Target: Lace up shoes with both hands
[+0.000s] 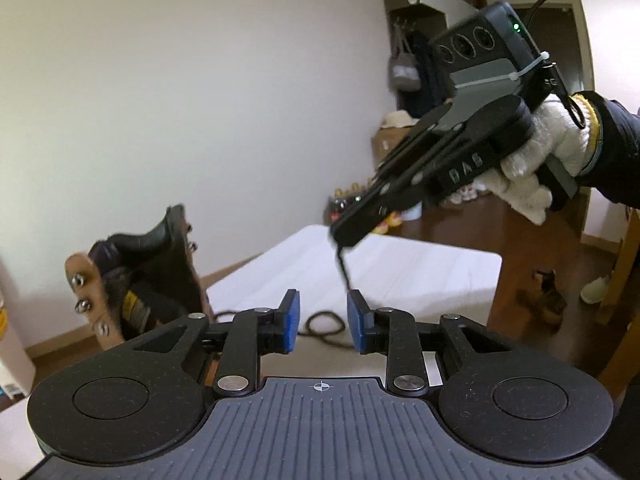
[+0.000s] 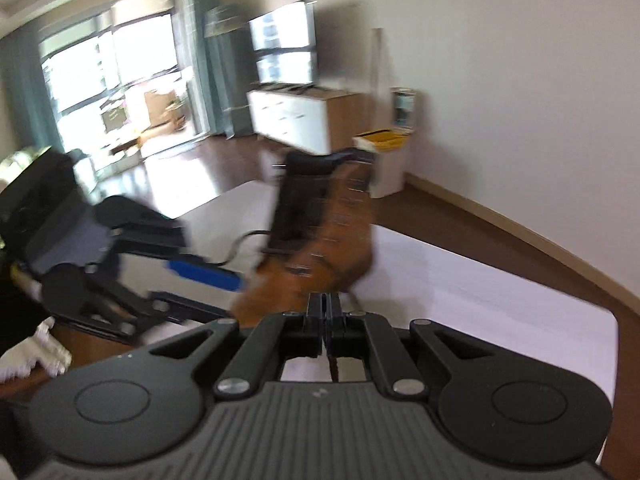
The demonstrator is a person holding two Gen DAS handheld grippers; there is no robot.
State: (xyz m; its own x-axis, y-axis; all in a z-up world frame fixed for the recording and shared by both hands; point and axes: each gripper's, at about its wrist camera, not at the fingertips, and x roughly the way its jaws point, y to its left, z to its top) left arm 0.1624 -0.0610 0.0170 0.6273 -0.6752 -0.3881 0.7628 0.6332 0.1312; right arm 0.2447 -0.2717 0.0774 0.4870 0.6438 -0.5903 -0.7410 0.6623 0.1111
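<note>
A brown lace-up boot (image 1: 160,276) with metal lace hooks stands upright at the left; in the right wrist view the boot (image 2: 320,232) is blurred, just beyond the fingers. My right gripper (image 1: 343,236), held by a white-gloved hand (image 1: 540,160), is shut on a dark shoelace (image 1: 343,268) that hangs from its tips. The lace's lower end reaches the tip of my left gripper's right blue pad (image 1: 356,322). My left gripper (image 1: 323,322) is open, its pads apart and pressing nothing. In its own view the right gripper (image 2: 325,304) is shut, with the lace (image 2: 334,368) trailing under it. The left gripper (image 2: 232,298) reaches in from the left.
A white mat (image 1: 420,272) covers the work surface, and a slack loop of lace (image 1: 324,326) lies on it. Dark wooden floor with a pair of shoes (image 1: 546,296) lies to the right. A white cabinet (image 2: 296,120) and a white bin (image 2: 390,168) stand by the far wall.
</note>
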